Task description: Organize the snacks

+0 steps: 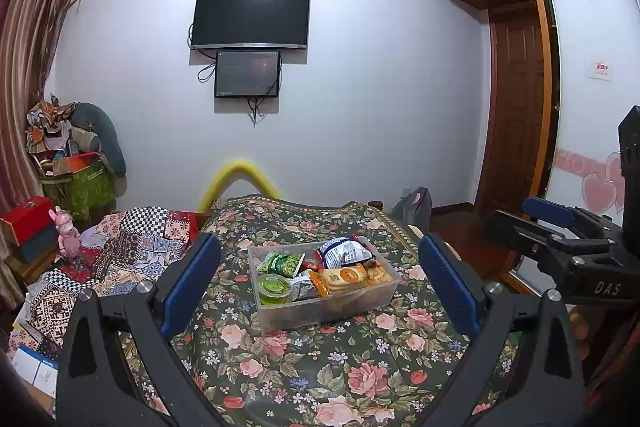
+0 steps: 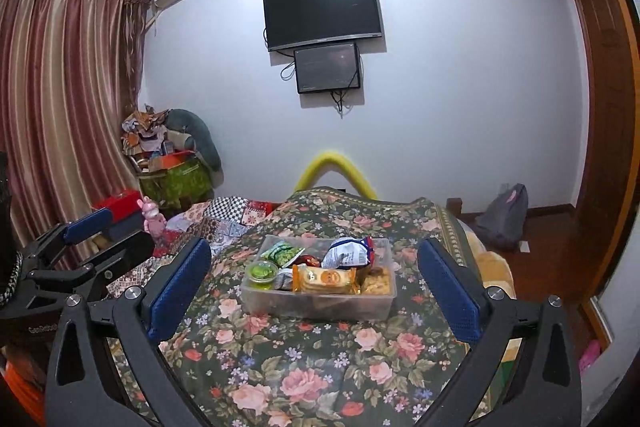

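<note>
Clear snack bin on floral bedspread, left gripper and right gripper both spread wide and empty, short of the bin

A bin sits on the bedspread, dead ahead at twelve o'clock. In it, a jelly cup lies at the near left corner, a cracker pack to its right, a snack bag behind that. Two screens hang on the far wall beyond. A toy rabbit stands at ten o'clock, a backpack at two o'clock.
</note>
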`<control>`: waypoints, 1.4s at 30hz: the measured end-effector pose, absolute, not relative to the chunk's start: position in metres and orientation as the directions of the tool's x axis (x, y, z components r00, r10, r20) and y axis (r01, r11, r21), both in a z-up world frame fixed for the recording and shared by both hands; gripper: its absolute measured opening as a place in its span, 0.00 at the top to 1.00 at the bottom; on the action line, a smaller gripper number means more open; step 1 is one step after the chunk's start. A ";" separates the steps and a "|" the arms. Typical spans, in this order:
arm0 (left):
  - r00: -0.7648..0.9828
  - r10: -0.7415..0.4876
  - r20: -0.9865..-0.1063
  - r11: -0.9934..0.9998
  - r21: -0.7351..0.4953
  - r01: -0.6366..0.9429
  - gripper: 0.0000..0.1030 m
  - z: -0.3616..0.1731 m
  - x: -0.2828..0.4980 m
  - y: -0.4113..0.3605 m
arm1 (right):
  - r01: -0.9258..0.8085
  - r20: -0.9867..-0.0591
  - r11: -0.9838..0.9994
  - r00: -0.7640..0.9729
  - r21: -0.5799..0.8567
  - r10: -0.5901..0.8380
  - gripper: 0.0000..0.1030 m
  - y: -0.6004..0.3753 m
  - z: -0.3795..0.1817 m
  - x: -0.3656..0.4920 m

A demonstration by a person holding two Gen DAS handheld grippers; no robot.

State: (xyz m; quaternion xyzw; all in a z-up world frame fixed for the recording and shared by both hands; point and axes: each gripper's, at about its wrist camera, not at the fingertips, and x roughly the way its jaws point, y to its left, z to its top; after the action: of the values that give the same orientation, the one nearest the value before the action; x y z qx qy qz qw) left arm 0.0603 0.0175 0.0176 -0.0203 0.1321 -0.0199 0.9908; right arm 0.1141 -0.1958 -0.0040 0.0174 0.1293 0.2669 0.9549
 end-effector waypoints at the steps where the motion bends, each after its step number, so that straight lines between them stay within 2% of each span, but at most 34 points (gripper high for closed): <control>1: 0.964 -0.045 -0.261 0.998 -0.046 0.035 0.02 0.018 0.060 0.017 | -0.505 -0.237 0.857 0.824 0.104 0.514 0.00 -0.196 -0.004 0.114; 20: 0.958 -0.048 -0.281 0.998 -0.060 0.032 0.00 0.017 0.064 0.020 | -0.494 -0.230 0.862 0.832 0.111 0.506 0.00 -0.198 -0.002 0.111; 42: 0.962 -0.062 -0.266 0.998 -0.049 0.050 0.00 0.019 0.060 0.017 | -0.489 -0.219 0.866 0.839 0.102 0.499 0.00 -0.199 0.001 0.111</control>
State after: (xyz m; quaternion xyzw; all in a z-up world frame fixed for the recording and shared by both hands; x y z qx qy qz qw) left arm 0.0600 0.0174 0.0186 -0.0210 0.1348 -0.0283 0.9903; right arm 0.1107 -0.1995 0.0006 0.0211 0.1198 0.2577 0.9585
